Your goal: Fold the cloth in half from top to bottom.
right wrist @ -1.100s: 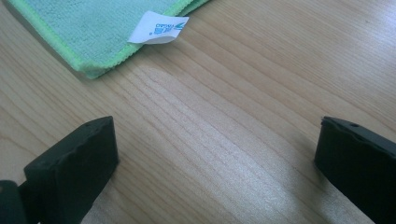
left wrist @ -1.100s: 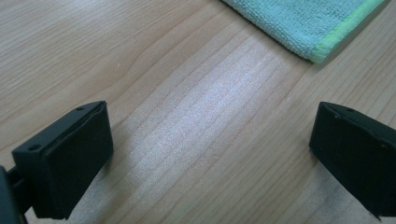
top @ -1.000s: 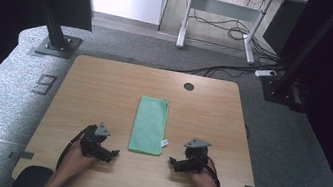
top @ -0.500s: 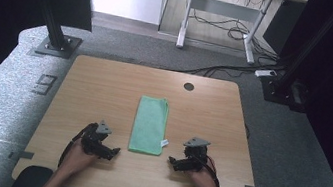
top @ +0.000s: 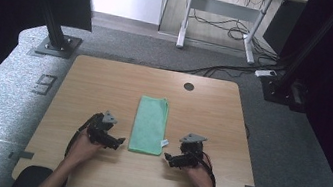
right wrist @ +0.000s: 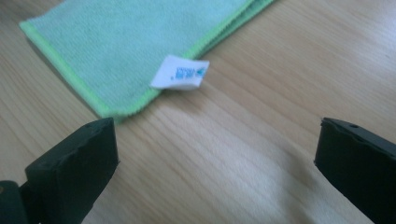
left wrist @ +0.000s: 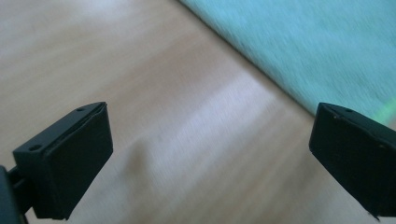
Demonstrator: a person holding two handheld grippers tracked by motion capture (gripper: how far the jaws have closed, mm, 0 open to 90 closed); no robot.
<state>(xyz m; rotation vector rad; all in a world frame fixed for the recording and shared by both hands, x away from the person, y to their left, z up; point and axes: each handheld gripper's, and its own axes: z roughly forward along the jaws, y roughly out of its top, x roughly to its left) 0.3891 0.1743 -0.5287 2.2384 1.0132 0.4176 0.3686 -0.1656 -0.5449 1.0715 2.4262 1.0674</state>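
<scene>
Green cloth [top: 149, 124] lay folded flat mid-desk [top: 106, 79], long axis running away from the person, white tag [top: 164, 143] at its near right corner. Left gripper [top: 118, 142] sat just off its near left corner, right gripper [top: 168, 157] just beside the tag. Both had jaws spread wide, holding nothing, not touching the cloth.

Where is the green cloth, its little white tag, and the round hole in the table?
green cloth [top: 149, 124], high view, middle of its folded top face.
white tag [right wrist: 180, 72], right gripper view, middle of the label at the cloth's corner.
round hole [top: 189, 86], high view, centre of the dark opening near the table's far edge.
</scene>
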